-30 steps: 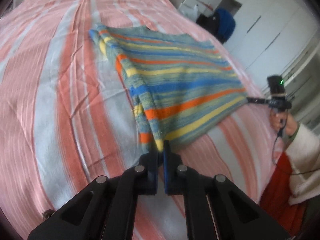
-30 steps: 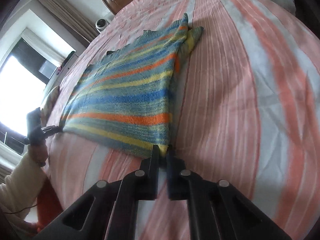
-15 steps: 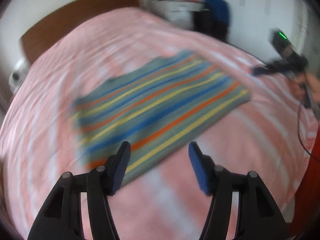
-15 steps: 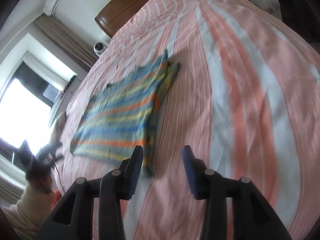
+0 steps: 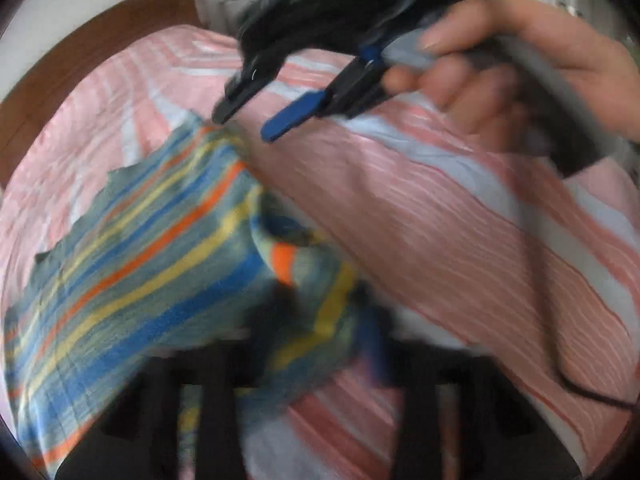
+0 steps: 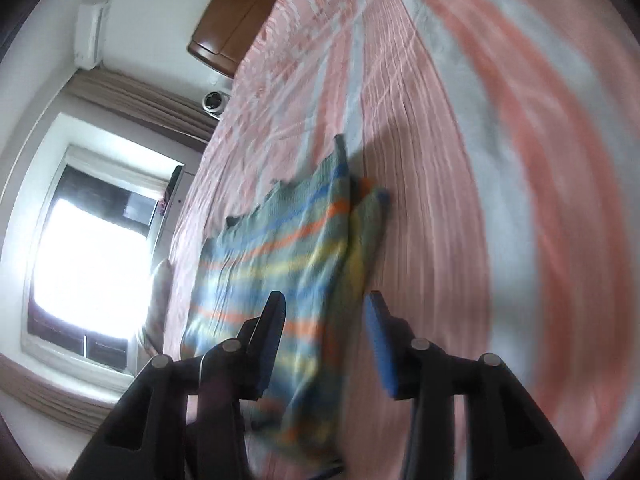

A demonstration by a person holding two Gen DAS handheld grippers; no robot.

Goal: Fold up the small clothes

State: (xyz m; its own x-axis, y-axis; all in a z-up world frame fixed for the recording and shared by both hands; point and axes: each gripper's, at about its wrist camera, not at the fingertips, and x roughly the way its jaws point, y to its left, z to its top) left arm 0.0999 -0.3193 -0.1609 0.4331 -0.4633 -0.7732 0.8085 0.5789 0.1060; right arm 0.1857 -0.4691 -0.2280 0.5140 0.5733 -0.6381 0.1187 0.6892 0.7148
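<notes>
A small striped knit garment [image 5: 132, 276] in blue, yellow, orange and grey lies on the pink-and-white striped bed [image 5: 440, 216]. In the blurred left wrist view my left gripper [image 5: 320, 332] is open with a bunched fold of the garment between its fingers. My right gripper [image 5: 244, 126] shows there too, open, hovering over the garment's far corner. In the right wrist view my right gripper [image 6: 326, 320] is open just above the garment [image 6: 280, 256], near its right edge.
A wooden headboard [image 6: 228, 36] stands at the bed's far end. A bright window [image 6: 88, 260] with curtains is on the left wall, an air conditioner [image 6: 90, 32] above it. A black cable [image 5: 592, 392] trails from the right hand.
Both grippers let go of the garment's corners and opened. The left gripper then dropped low onto a fold of the garment; the right gripper swung across to its far corner.
</notes>
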